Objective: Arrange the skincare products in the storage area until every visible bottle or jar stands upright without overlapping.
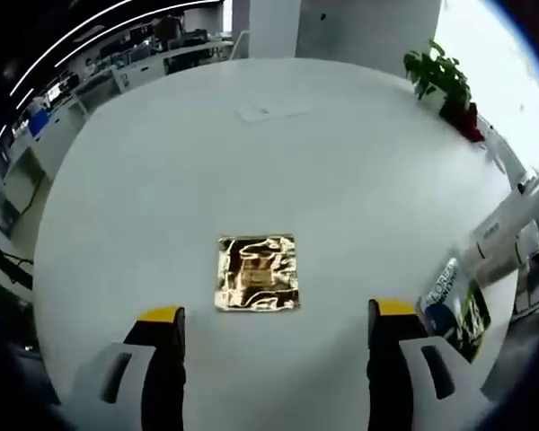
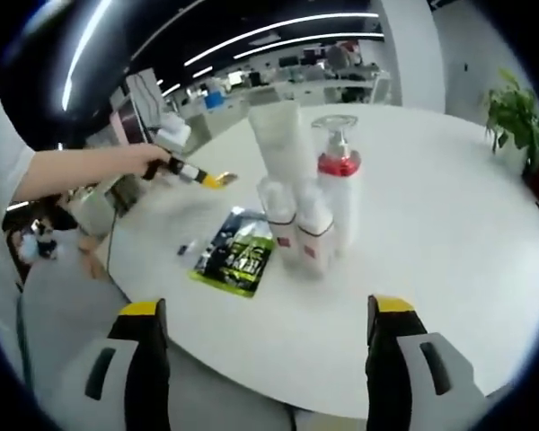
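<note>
A gold foil sachet (image 1: 258, 272) lies flat on the white round table (image 1: 162, 180), just ahead of my open left gripper (image 1: 278, 316). In the right gripper view a cluster stands upright near the table's edge: a tall white tube (image 2: 283, 144), a clear pump bottle with a red collar (image 2: 339, 180) and two small white bottles (image 2: 278, 220) (image 2: 314, 238) close in front of them. A green and black sachet (image 2: 236, 251) lies flat to their left. My right gripper (image 2: 267, 310) is open, short of the cluster and holding nothing.
A person's hand holds the left gripper (image 2: 196, 174) over the table's far left side. A potted plant (image 1: 445, 81) (image 2: 516, 117) stands at the rim, and a paper sheet (image 1: 265, 110) lies far off. Desks fill the office behind.
</note>
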Demonstrator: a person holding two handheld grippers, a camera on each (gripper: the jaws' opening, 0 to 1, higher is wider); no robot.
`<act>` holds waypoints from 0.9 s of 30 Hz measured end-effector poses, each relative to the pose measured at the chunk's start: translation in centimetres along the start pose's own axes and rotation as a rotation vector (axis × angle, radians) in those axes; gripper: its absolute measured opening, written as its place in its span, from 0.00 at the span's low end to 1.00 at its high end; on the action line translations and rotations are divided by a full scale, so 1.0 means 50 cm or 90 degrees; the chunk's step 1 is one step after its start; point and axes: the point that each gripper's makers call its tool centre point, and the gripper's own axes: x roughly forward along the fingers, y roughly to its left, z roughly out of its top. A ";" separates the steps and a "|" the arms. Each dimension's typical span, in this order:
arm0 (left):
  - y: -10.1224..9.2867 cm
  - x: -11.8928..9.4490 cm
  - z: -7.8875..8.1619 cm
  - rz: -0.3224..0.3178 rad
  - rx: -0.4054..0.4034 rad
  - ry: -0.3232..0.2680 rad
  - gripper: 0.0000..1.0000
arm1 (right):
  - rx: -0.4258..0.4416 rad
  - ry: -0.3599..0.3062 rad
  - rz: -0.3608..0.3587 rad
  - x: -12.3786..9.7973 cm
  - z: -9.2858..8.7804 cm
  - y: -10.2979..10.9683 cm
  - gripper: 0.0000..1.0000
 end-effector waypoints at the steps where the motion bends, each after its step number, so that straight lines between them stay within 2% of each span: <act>1: 0.002 0.004 0.003 0.000 0.001 0.003 0.77 | 0.001 0.000 0.000 0.000 0.000 -0.001 0.91; 3: -0.003 0.009 0.001 0.004 -0.003 0.013 0.80 | 0.001 0.002 -0.001 0.000 -0.002 -0.002 0.91; 5: -0.013 0.013 -0.006 0.001 0.001 0.027 0.78 | 0.005 0.001 -0.001 0.000 -0.002 -0.002 0.91; 7: -0.002 0.019 -0.002 0.011 0.016 0.034 0.76 | 0.009 0.002 -0.001 0.000 -0.003 -0.002 0.91; 11: 0.003 0.029 0.007 0.000 0.021 0.050 0.74 | 0.011 0.003 -0.001 0.001 -0.004 -0.003 0.91; 13: 0.025 0.039 0.015 -0.001 0.026 0.057 0.70 | 0.011 0.005 -0.001 0.001 -0.005 -0.003 0.91; 16: 0.025 0.046 0.020 -0.002 0.050 0.071 0.64 | 0.011 0.007 -0.001 0.002 -0.006 -0.003 0.91; 19: 0.022 0.048 0.024 0.003 0.098 0.088 0.60 | 0.012 0.008 -0.001 0.002 -0.007 -0.004 0.91; 23: 0.018 0.059 0.025 -0.003 0.089 0.099 0.53 | 0.012 0.009 -0.004 0.001 -0.007 -0.005 0.91; 27: 0.060 0.076 0.035 0.004 0.093 0.105 0.46 | 0.014 0.009 -0.006 0.001 -0.007 -0.006 0.91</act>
